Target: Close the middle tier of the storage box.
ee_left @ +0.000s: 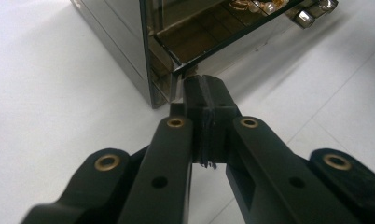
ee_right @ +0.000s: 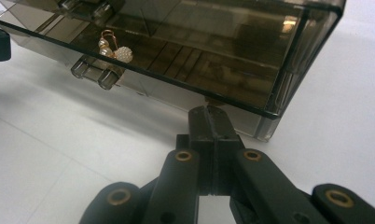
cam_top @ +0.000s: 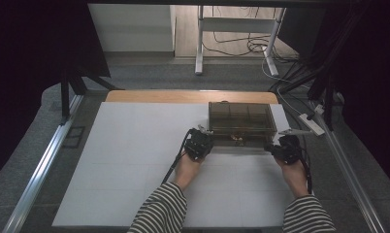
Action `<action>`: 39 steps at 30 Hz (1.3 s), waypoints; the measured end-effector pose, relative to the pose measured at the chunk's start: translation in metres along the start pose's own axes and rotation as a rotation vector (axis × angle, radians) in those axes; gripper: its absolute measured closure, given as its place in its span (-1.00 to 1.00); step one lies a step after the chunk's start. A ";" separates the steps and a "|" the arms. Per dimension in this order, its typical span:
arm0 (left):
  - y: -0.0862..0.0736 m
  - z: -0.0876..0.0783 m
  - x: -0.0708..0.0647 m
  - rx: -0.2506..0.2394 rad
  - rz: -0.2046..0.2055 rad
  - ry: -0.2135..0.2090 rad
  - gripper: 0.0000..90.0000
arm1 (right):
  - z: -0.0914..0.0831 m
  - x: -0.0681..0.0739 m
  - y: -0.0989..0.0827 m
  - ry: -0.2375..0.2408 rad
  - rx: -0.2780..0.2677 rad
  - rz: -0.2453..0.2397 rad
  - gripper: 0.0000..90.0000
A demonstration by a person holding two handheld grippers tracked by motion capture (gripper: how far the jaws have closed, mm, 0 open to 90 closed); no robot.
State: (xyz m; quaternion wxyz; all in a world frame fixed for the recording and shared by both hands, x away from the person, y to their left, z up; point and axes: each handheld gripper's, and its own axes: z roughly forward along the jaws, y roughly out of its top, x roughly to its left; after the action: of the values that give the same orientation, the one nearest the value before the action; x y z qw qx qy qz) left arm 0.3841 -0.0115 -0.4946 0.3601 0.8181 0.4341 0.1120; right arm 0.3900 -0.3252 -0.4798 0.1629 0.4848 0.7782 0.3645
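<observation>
A smoky clear plastic box (cam_top: 240, 118) with a pulled-out drawer stands on the white table, at the right of its far half. Jewellery (ee_right: 113, 49) of gold wire and pearl-like beads lies in the drawer (ee_right: 185, 60). My left gripper (cam_top: 201, 141) is shut, its tips just under the drawer's left front corner (ee_left: 176, 70). My right gripper (cam_top: 283, 145) is shut too, tips at the drawer's right front corner (ee_right: 269, 112). The pads (ee_left: 205, 93) press together with nothing between them, and so do the right gripper's pads (ee_right: 209, 122).
The white table (cam_top: 135, 165) has free room to the left and in front of the box. A wooden strip (cam_top: 183, 95) edges its far side. Metal rails (cam_top: 42, 170) run along both sides. Cables and a desk frame (cam_top: 236, 29) lie on the floor beyond.
</observation>
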 end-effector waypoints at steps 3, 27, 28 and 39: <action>0.003 0.001 0.000 0.005 0.003 0.006 0.97 | 0.003 0.000 0.003 -0.005 0.000 0.006 0.99; 0.012 0.008 0.008 0.017 -0.002 0.035 0.97 | 0.014 -0.004 0.011 -0.023 -0.002 0.024 0.99; 0.012 0.008 0.007 0.019 0.003 0.035 0.97 | 0.014 -0.004 0.011 -0.023 -0.005 0.026 0.99; 0.012 0.008 0.008 0.025 0.006 0.030 0.96 | 0.015 -0.004 0.010 -0.029 -0.003 0.028 0.99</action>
State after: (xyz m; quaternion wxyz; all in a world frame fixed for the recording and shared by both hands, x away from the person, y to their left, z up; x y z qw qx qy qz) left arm 0.4007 -0.0136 -0.4930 0.3432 0.8219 0.4385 0.1199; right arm 0.4075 -0.3201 -0.4835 0.1699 0.5009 0.7681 0.3609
